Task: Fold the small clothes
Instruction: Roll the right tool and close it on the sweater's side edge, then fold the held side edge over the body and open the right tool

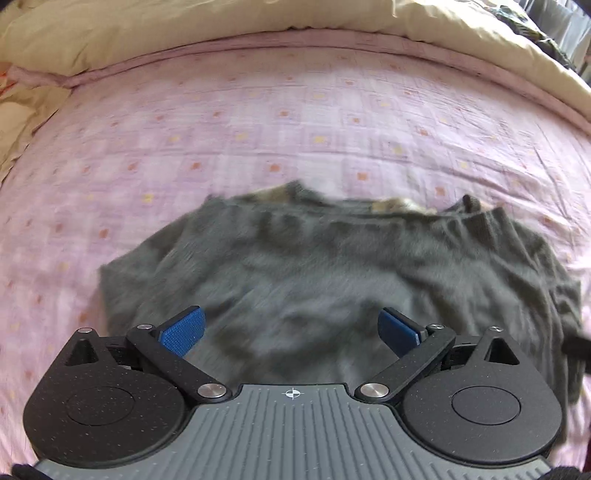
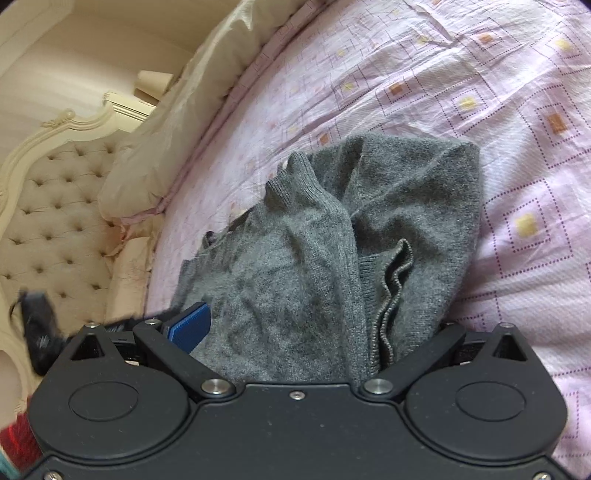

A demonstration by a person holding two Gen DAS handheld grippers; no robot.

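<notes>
One bed fills both of my views, its pink patterned bedspread (image 1: 295, 122) running up to a cream duvet (image 1: 184, 33) along the far edge and a tufted headboard (image 2: 55, 206) off toward the corner. On the bedspread, toward the near edge, lies the grey knit sweater (image 1: 295, 258), spread with its long axis crosswise to my left gripper (image 1: 291, 328) and partly bunched, a ribbed hem (image 2: 391, 295) rumpled in the right wrist view. The left gripper hangs over the sweater's near part with its jaws spread wide and nothing between the blue pads (image 1: 184, 330). The right gripper (image 2: 295, 332) sits closer in: knit fills the whole gap between its fingers and hides the far pad, yet the jaws stand well apart, so I read them as released, not pinching. I judge the right side nearer to a grasp, with the hem just ahead of it.
</notes>
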